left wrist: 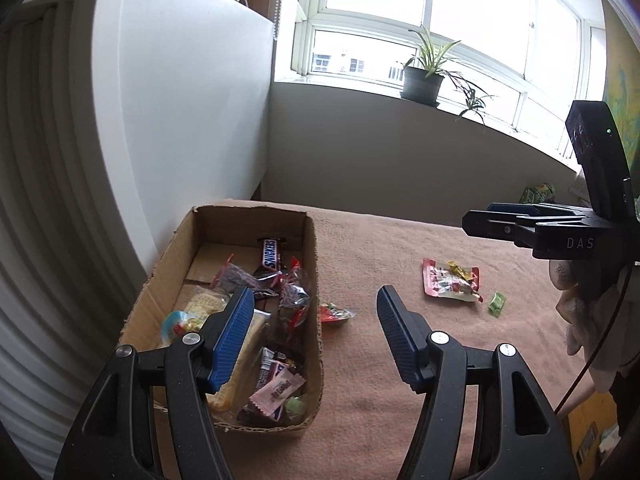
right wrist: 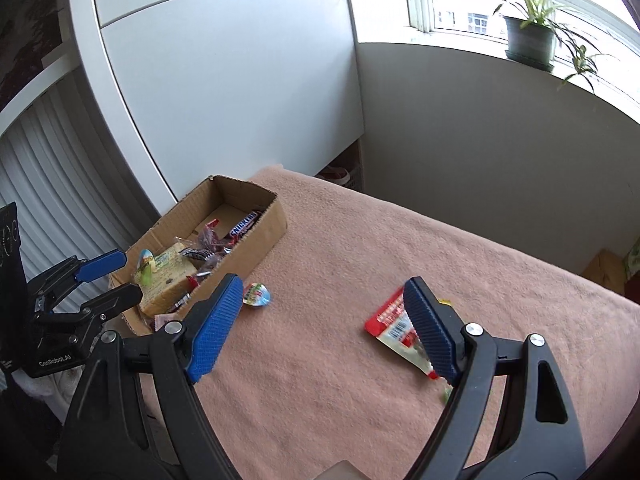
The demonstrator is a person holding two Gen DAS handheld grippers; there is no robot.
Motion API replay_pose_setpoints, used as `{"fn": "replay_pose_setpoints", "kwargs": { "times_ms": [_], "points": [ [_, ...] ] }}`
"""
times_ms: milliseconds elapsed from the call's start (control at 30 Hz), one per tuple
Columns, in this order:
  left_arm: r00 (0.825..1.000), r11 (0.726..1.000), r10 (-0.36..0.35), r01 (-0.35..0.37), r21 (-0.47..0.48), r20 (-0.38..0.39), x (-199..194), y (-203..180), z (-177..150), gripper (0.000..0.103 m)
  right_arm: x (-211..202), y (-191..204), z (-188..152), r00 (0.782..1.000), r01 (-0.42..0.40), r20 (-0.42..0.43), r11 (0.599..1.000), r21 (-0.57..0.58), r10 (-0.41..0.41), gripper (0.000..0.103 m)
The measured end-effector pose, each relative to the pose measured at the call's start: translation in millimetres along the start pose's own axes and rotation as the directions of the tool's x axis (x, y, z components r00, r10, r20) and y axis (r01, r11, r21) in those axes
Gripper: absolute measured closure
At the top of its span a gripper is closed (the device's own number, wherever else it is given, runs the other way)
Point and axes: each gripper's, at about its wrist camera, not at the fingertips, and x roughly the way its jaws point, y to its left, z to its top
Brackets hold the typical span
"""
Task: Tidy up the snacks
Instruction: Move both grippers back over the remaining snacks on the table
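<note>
A cardboard box (left wrist: 308, 240) (right wrist: 276, 220) holds several snacks, among them a Snickers bar (left wrist: 269, 258) (right wrist: 244, 224). Loose on the pink cloth lie a small jelly cup (left wrist: 335, 314) (right wrist: 257, 295) just right of the box, a red and white packet (left wrist: 450, 280) (right wrist: 394, 320), and a small green candy (left wrist: 497, 303). My left gripper (left wrist: 314, 306) is open and empty above the box's right wall. It shows in the right wrist view (right wrist: 120, 276) too. My right gripper (right wrist: 324, 300) is open and empty above the cloth, the packet under its right finger. It appears in the left wrist view (left wrist: 480, 220) too.
The pink cloth (left wrist: 400, 360) (right wrist: 360, 400) covers the table. A white cabinet (left wrist: 180, 100) stands behind the box. A potted plant (left wrist: 424, 80) (right wrist: 528, 36) sits on the window sill. Green packaging (left wrist: 538, 192) lies at the far right edge.
</note>
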Motion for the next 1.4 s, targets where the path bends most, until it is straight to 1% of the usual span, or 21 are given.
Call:
{"fn": "replay_pose_setpoints", "kwargs": {
  "times_ms": [33,133,233,300,400,533,667,800,1167,1333,1400],
  "points": [
    [1.0,1.0,-0.014,0.014,0.006,-0.005,3,-5,-1,0.039,-3,-11,-8,1.0,0.017,-0.006,1.0,0.017,-0.017,0.018],
    [0.998,0.998,-0.056,0.057,0.025,-0.026,13,-23,-4,0.039,-12,-40,-32,0.994,0.109,-0.023,0.992,0.057,-0.108,0.018],
    [0.993,0.993,-0.105,0.107,0.044,-0.052,25,-42,-6,0.039,-18,-63,-57,0.987,0.156,-0.042,0.98,0.125,-0.152,0.018],
    [0.989,0.989,-0.131,0.135,0.058,-0.07,35,-56,-8,0.039,-22,-70,-74,0.986,0.169,-0.032,0.972,0.165,-0.166,0.018],
    [0.979,0.982,-0.176,0.182,0.053,-0.104,53,-73,-12,0.039,-24,-77,-96,0.982,0.189,-0.034,0.959,0.213,-0.186,0.018],
    [0.964,0.976,-0.208,0.216,0.032,-0.167,83,-91,-16,0.039,-21,-75,-113,0.975,0.224,-0.046,0.952,0.21,-0.219,0.018],
    [0.959,0.977,-0.194,0.208,0.047,-0.209,98,-106,-25,0.039,-18,-78,-118,0.974,0.227,-0.054,0.953,0.199,-0.221,0.018],
    [0.959,0.981,-0.177,0.191,0.04,-0.222,99,-104,-32,0.039,-17,-80,-118,0.974,0.228,-0.057,0.958,0.174,-0.221,0.018],
    [0.97,0.993,-0.1,0.11,0.037,-0.221,94,-93,-46,0.039,-5,-79,-110,0.976,0.214,-0.074,0.969,0.124,-0.206,0.02],
    [0.976,0.996,-0.057,0.07,0.055,-0.211,94,-92,-50,0.039,-2,-85,-108,0.978,0.2,-0.08,0.974,0.106,-0.192,0.021],
    [0.976,0.998,-0.052,0.061,0.032,-0.21,94,-87,-51,0.039,2,-87,-109,0.979,0.189,-0.09,0.977,0.095,-0.181,0.027]
  ]
}}
